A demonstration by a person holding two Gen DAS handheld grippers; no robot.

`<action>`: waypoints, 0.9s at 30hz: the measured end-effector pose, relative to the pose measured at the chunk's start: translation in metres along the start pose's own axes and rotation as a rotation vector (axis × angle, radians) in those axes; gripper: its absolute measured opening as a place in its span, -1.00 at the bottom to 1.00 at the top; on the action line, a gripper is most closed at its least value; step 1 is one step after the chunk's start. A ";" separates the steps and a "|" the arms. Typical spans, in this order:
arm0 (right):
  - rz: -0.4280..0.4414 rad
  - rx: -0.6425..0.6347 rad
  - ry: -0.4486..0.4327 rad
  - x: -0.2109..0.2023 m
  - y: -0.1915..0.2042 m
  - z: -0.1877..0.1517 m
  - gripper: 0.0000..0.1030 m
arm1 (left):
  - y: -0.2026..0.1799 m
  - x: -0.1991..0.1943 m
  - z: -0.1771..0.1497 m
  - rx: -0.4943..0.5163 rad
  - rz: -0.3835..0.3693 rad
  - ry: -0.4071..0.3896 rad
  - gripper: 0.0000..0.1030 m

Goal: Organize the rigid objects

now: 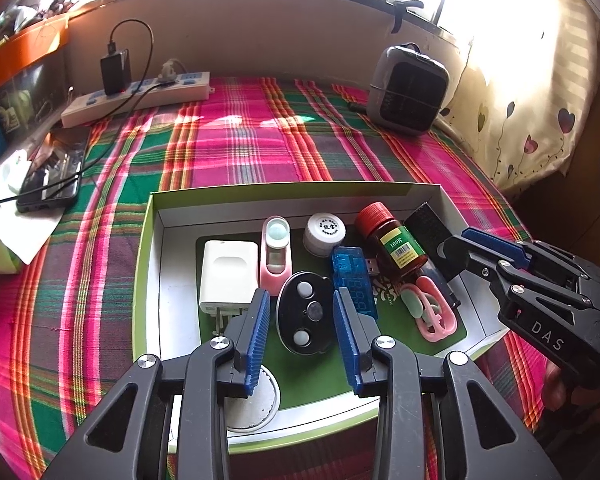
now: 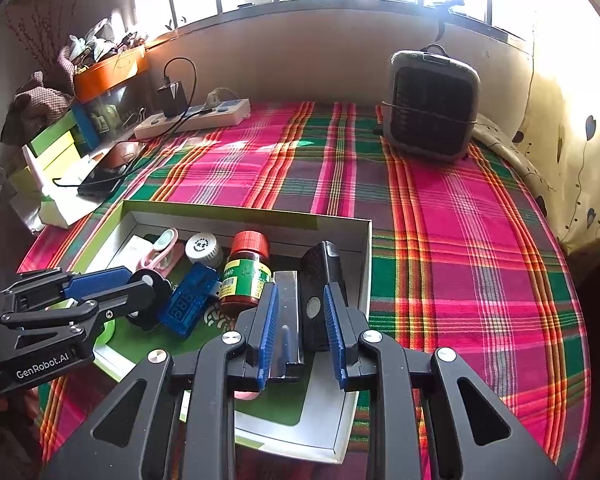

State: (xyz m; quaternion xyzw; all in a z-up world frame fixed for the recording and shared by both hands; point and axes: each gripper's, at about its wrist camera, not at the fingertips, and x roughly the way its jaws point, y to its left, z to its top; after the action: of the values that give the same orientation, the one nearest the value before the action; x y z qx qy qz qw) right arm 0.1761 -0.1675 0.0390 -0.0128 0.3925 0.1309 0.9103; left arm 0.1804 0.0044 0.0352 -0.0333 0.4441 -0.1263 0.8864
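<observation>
The left hand-held gripper (image 1: 302, 312) hung spread apart astride the black oval device (image 1: 306, 314) in the green-rimmed box (image 1: 140, 264). The right hand-held gripper (image 2: 300, 312) was likewise apart around the black rectangular block (image 2: 320, 296), with the red-capped brown bottle (image 2: 246, 276) just to its left.

both wrists overlook box (image 1: 420, 189) closely.

The left tongs (image 1: 302, 320) stand open over a shallow box (image 1: 152, 216), their blue pads (image 1: 260, 332) either side of a black oval remote (image 1: 306, 314). Beside it lie a white charger (image 1: 228, 272), a blue USB meter (image 1: 352, 280) and a red-capped brown bottle (image 1: 394, 240). The right tongs (image 1: 456, 246) reach in from the right, near a black block (image 1: 426, 226).
</observation>
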 end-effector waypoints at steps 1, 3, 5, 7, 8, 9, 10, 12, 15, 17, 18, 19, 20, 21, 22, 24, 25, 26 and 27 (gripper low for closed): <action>-0.001 0.000 -0.001 0.000 0.000 0.000 -0.52 | 0.000 -0.001 -0.001 -0.002 0.003 -0.001 -0.37; -0.002 -0.001 -0.002 -0.002 0.001 -0.001 -0.51 | 0.000 -0.003 -0.002 -0.003 0.007 -0.004 -0.37; -0.003 0.000 -0.003 -0.003 0.002 -0.002 -0.51 | -0.002 -0.006 -0.003 -0.003 0.013 -0.007 -0.36; -0.001 0.001 -0.007 -0.007 0.004 -0.004 -0.51 | -0.004 -0.011 -0.005 0.007 0.020 -0.015 -0.35; -0.001 0.001 -0.008 -0.008 0.004 -0.005 -0.51 | -0.005 -0.014 -0.006 0.005 0.021 -0.018 -0.35; -0.001 0.001 -0.010 -0.010 0.005 -0.005 -0.51 | -0.006 -0.016 -0.007 0.004 0.019 -0.021 -0.33; -0.001 0.002 -0.014 -0.012 0.006 -0.006 -0.51 | -0.007 -0.019 -0.009 0.002 0.021 -0.024 -0.32; 0.005 0.004 -0.024 -0.018 0.008 -0.007 -0.50 | -0.009 -0.025 -0.012 0.004 0.036 -0.033 -0.30; 0.012 0.010 -0.034 -0.025 0.011 -0.011 -0.48 | -0.013 -0.034 -0.018 0.004 0.043 -0.043 -0.30; 0.020 0.011 -0.037 -0.030 0.014 -0.015 -0.37 | -0.015 -0.039 -0.023 -0.001 0.050 -0.049 -0.29; 0.022 0.011 -0.037 -0.033 0.016 -0.017 -0.34 | -0.017 -0.042 -0.026 0.004 0.063 -0.055 -0.29; 0.024 0.011 -0.041 -0.035 0.017 -0.018 -0.28 | -0.018 -0.045 -0.029 0.009 0.068 -0.061 -0.29; 0.026 0.013 -0.045 -0.038 0.019 -0.020 -0.27 | -0.019 -0.048 -0.031 0.008 0.066 -0.064 -0.29; 0.028 0.015 -0.047 -0.041 0.020 -0.022 -0.26 | -0.018 -0.050 -0.034 0.001 0.058 -0.065 -0.29; 0.030 0.018 -0.049 -0.043 0.021 -0.024 -0.26 | -0.018 -0.053 -0.037 -0.006 0.054 -0.066 -0.29; 0.032 0.021 -0.052 -0.047 0.024 -0.029 -0.26 | -0.018 -0.056 -0.044 -0.008 0.066 -0.070 -0.29; 0.032 0.024 -0.052 -0.049 0.024 -0.032 -0.26 | -0.018 -0.058 -0.048 -0.010 0.074 -0.070 -0.29; 0.031 0.029 -0.052 -0.051 0.025 -0.036 -0.26 | -0.018 -0.059 -0.051 -0.012 0.080 -0.067 -0.29; 0.033 0.035 -0.052 -0.053 0.025 -0.038 -0.26 | -0.017 -0.060 -0.055 -0.015 0.080 -0.064 -0.28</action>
State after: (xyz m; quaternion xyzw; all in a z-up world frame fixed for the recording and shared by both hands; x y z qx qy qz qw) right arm 0.1076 -0.1599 0.0525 0.0132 0.3712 0.1392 0.9180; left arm 0.0989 0.0058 0.0512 -0.0260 0.4176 -0.0861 0.9042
